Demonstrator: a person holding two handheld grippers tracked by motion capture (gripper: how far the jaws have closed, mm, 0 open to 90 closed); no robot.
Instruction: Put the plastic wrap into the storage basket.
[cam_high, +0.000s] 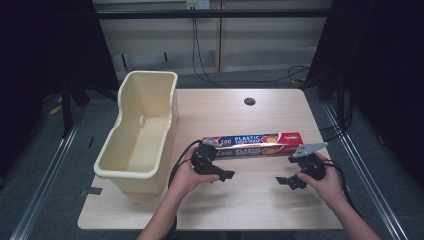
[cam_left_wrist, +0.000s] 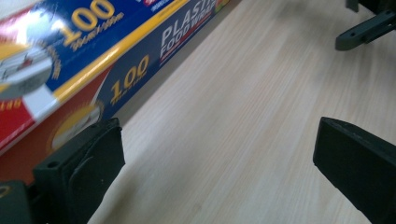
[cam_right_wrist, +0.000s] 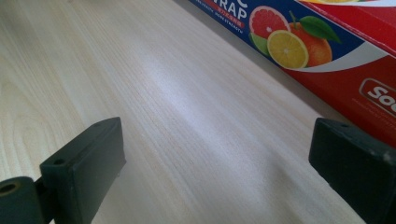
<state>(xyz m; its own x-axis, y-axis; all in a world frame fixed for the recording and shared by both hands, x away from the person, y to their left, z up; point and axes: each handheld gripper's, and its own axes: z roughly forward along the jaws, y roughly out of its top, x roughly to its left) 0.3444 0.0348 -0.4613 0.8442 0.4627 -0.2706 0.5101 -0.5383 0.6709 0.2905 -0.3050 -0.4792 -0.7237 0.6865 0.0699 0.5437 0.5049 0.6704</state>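
We see both claws wide apart, nothing btwn jaws: left claw (cam_high: 226, 175) w/ one jaw just beside food wrap box (cam_high: 260, 144), right claw (cam_high: 283, 180) near its other end; box flat mid tabletop (cam_high: 235, 210), bin (cam_high: 142, 132) to left

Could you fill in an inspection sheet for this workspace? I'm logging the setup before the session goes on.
Surface: light wooden table, round hole near far edge.
Job's things: plastic food wrap box lying flat; cream plastic bin at left, nothing inside.
Clutter: nothing seen.
Grippers: left gripper and right gripper open, beside the box, holding nothing.
Cables: black, trailing from each gripper; more on the floor behind.
Surroundings: dark curtains, grey floor.
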